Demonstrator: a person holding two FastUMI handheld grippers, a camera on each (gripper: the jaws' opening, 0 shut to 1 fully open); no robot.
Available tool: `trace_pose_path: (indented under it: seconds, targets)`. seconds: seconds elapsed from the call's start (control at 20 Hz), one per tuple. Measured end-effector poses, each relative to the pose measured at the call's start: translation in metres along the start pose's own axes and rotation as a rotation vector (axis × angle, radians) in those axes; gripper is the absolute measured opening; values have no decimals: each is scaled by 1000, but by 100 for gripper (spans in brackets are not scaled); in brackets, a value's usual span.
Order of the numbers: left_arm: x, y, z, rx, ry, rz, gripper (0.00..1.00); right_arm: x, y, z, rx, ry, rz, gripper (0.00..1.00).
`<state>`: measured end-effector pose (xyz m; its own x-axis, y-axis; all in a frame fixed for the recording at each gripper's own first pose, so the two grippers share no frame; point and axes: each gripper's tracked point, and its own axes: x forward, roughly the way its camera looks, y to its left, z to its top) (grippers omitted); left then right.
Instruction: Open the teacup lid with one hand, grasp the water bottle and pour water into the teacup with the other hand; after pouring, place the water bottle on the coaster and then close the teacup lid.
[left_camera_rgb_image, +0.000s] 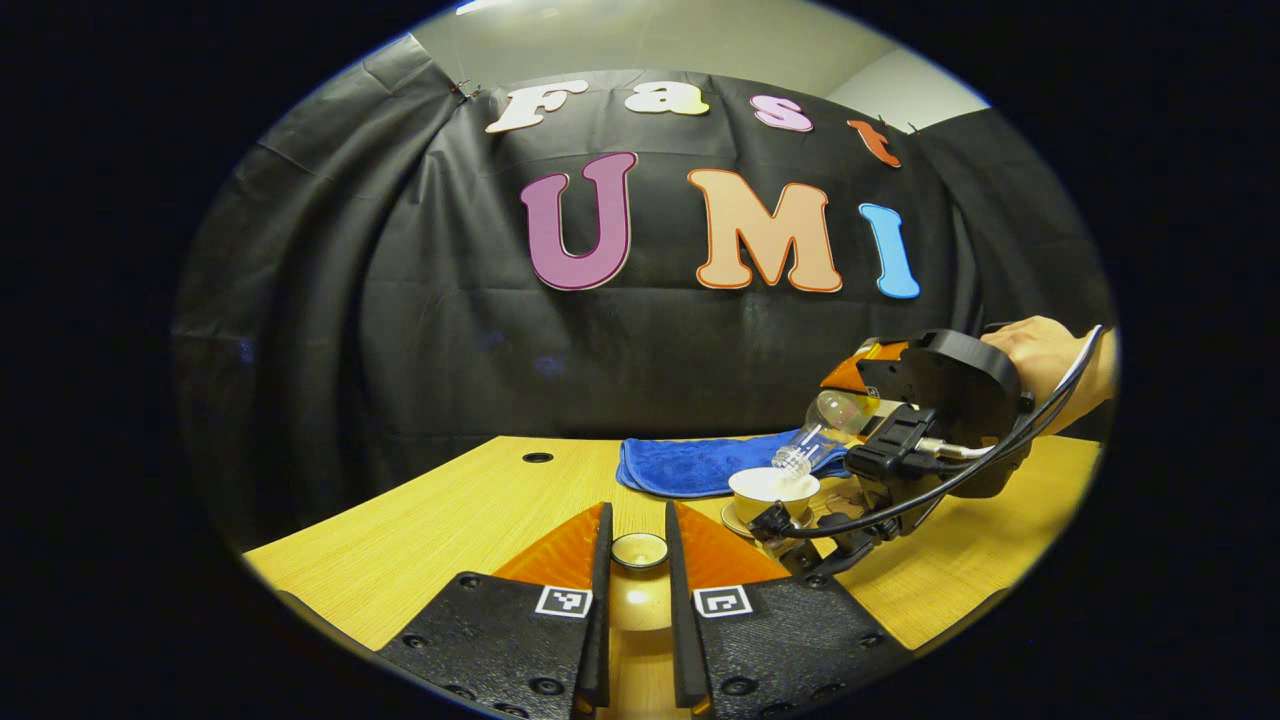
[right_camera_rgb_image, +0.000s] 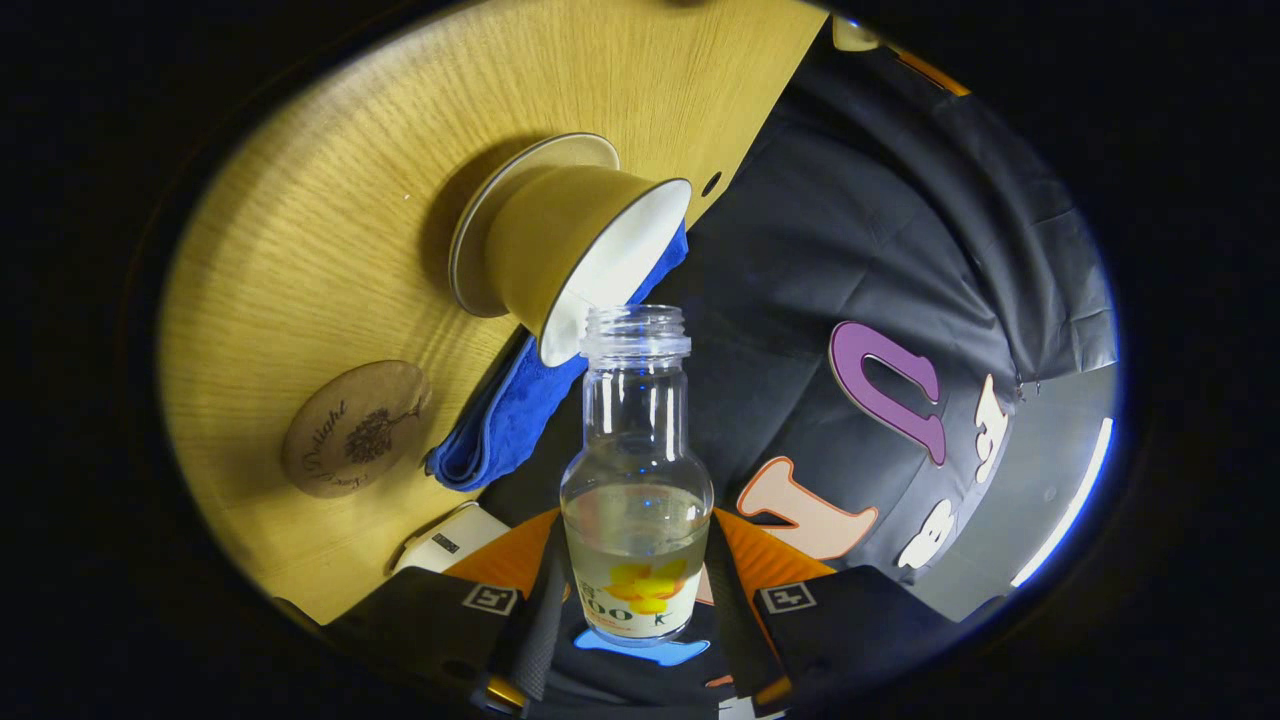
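Left gripper view: left gripper (left_camera_rgb_image: 638, 560) low at the near table (left_camera_rgb_image: 450, 520) edge, jaws clamped on the teacup lid (left_camera_rgb_image: 639, 550), a small round cream lid with a dark rim pinched between the two fingers, held off the teacup. Teacup (left_camera_rgb_image: 773, 492) sits open on its saucer (left_camera_rgb_image: 740, 520) to the right and farther in, white inside. Blue cloth (left_camera_rgb_image: 700, 463) lies folded just behind the teacup. Right gripper (left_camera_rgb_image: 880, 400) seen from the side above and right of the cup, a hand (left_camera_rgb_image: 1040, 355) on its grip, black cable looping down past the saucer. Water bottle (left_camera_rgb_image: 825, 425) tilted steeply, open mouth pointed down at the cup rim, right over the cup opening.

Right gripper view: scene rotated, table upper left, booth cloth right. Right gripper (right_camera_rgb_image: 637, 590) jaws clenched on the lower body of the water bottle (right_camera_rgb_image: 637, 480), both fingers pressed against its sides. Bottle clear, uncapped, threaded neck pointing away from camera, a little pale liquid pooled in the wide lower part, yellow label near the base. Bottle mouth just at the teacup (right_camera_rgb_image: 590, 260) rim. Teacup tan outside, white inside, on a saucer (right_camera_rgb_image: 500, 215). Blue cloth (right_camera_rgb_image: 510, 420) beside the cup. Round coaster (right_camera_rgb_image: 355, 428) with dark print lies bare on the table (right_camera_rgb_image: 320, 240), apart from the cup. Small white object (right_camera_rgb_image: 450, 540) at the table edge near the jaws, cannot tell what.
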<state>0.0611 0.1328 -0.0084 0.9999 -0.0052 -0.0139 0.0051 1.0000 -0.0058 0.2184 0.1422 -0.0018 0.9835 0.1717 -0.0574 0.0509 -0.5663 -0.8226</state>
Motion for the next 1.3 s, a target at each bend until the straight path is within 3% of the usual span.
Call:
trace_pose_path:
  seconds: [0.2,0.3,0.75,1.0,1.1,1.3]
  targets:
    - [0,5,0,3,-1,14,22,-1,12,-2,137,0,52,71]
    - [1,10,0,5,-2,37,22,-1,17,-5,264,0,89,73]
    - [1,8,0,2,1,35,22,-27,32,-31,1167,-38,231,72]
    - [4,3,0,0,1,18,22,-49,52,-58,1794,-29,268,72]
    - [7,1,-1,-1,3,10,22,-54,62,-75,1943,-12,257,73]
    - [15,-5,-2,-3,4,15,22,-66,96,-98,2089,6,224,73]
